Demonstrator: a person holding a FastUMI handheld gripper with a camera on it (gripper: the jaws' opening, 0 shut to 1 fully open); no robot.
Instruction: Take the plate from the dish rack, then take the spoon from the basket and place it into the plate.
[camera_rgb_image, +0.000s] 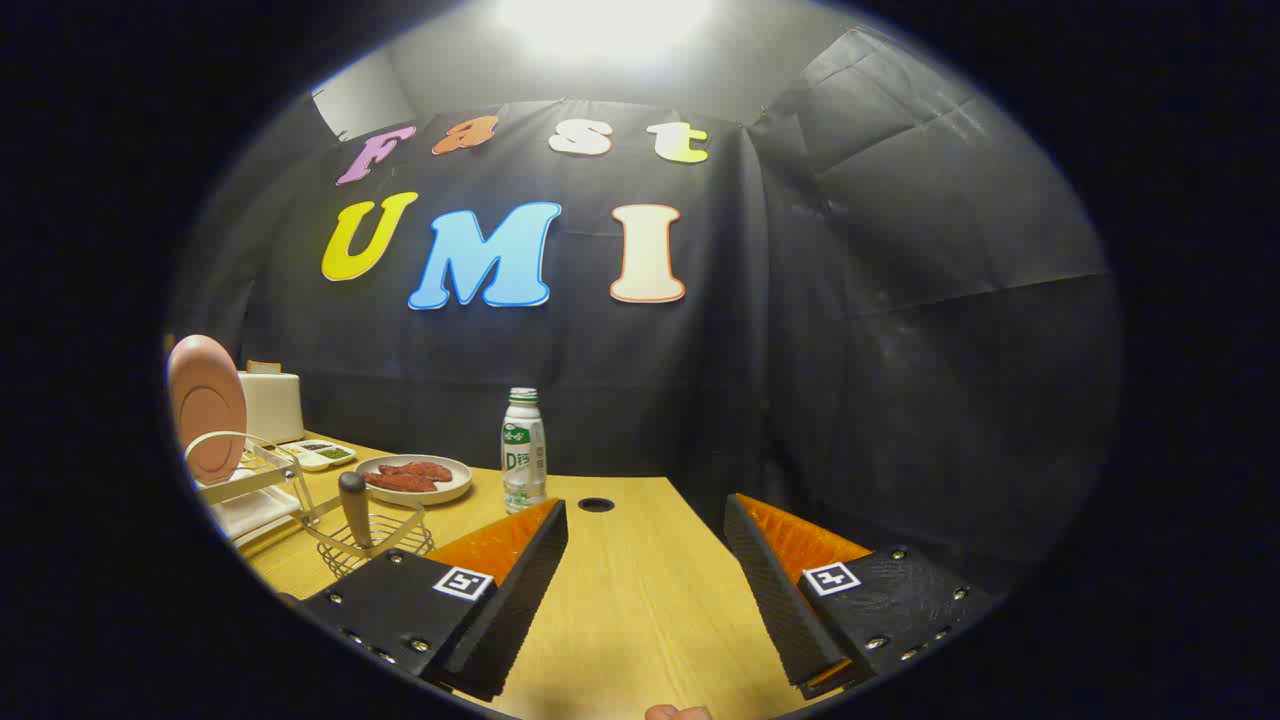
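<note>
We hold the claw (645, 520) above the wooden surface (640, 600) with its two fingers (520, 590) spread wide apart — released, grasping nothing, only bare wood showing between them. A small dark round hole (596, 504) sits in the surface just beyond the gap between the fingers.

Off to the left of the fingers stands the dish rack (250, 480), and in it we see the pink plate (206, 405) standing upright on its edge, its face turned toward us. Just beside the rack, nearer to the left finger, is the wire basket (375, 545); a dark handle (353, 510) rises upright out of it, which we take for the spoon, though its bowl is hidden down in the basket.

Farther back on the surface lies a pale dish (415, 478) carrying reddish pieces of food (405, 473), and to its right, a little beyond the left fingertip, stands a white bottle (523, 450) with a green label and cap. Behind the rack we make out a white boxy object (272, 405) and a small white tray (320, 455) with something green in it — too small to tell what.

At the near edge, between the fingers, a bit of a fingertip (678, 712) of the person's hand shows.
</note>
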